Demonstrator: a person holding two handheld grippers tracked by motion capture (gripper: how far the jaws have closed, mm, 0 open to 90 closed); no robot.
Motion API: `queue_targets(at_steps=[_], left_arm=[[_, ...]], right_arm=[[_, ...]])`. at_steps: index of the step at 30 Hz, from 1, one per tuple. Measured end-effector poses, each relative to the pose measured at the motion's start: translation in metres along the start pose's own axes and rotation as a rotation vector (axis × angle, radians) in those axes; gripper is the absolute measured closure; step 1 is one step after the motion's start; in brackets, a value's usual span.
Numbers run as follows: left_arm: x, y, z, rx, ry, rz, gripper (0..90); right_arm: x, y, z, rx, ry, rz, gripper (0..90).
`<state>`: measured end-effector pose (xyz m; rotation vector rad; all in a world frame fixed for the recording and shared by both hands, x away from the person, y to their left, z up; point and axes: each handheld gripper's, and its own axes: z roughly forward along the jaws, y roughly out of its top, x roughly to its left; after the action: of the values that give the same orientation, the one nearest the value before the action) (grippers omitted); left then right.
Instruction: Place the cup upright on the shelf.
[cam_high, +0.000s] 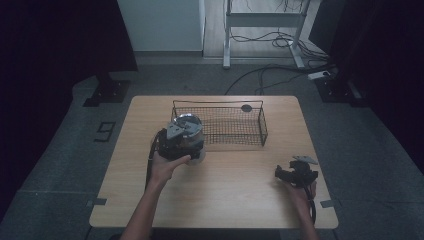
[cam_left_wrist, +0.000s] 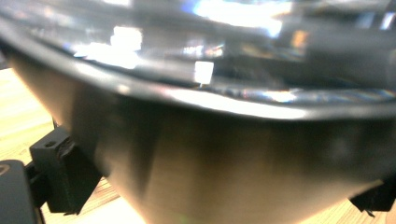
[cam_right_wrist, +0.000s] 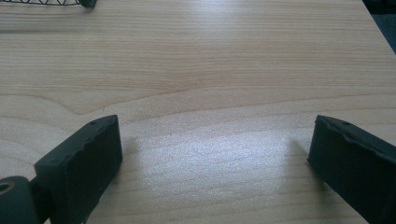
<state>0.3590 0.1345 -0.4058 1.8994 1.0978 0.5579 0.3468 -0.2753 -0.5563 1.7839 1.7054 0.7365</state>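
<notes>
A shiny metal bowl (cam_high: 192, 123) with a dark rim is held just above the wooden table (cam_high: 225, 195), by the front left corner of a black wire basket (cam_high: 263, 127). My left gripper (cam_high: 181, 140) is shut on it. In the left gripper view the bowl (cam_left_wrist: 224, 154) sits very close and blurred, with one jaw against each side of my left gripper (cam_left_wrist: 219, 191). My right gripper (cam_high: 286, 173) rests low near the table's front right corner. It is open, and bare wood lies between the jaws of my right gripper (cam_right_wrist: 212, 154).
The wire basket stands at the back middle of the table, with a small dark round thing (cam_high: 246, 108) at its far rim. A corner of the basket (cam_right_wrist: 51, 2) shows at the top left of the right gripper view. Cables and desk legs lie on the floor beyond.
</notes>
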Motion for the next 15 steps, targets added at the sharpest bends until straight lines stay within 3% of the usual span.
queue_targets(at_steps=[15], left_arm=[[-0.0041,0.0055,0.0068,0.012,-0.009,0.010,4.2]], right_arm=[[-0.0001,0.0000,0.0001,-0.001,0.000,-0.002,2.6]])
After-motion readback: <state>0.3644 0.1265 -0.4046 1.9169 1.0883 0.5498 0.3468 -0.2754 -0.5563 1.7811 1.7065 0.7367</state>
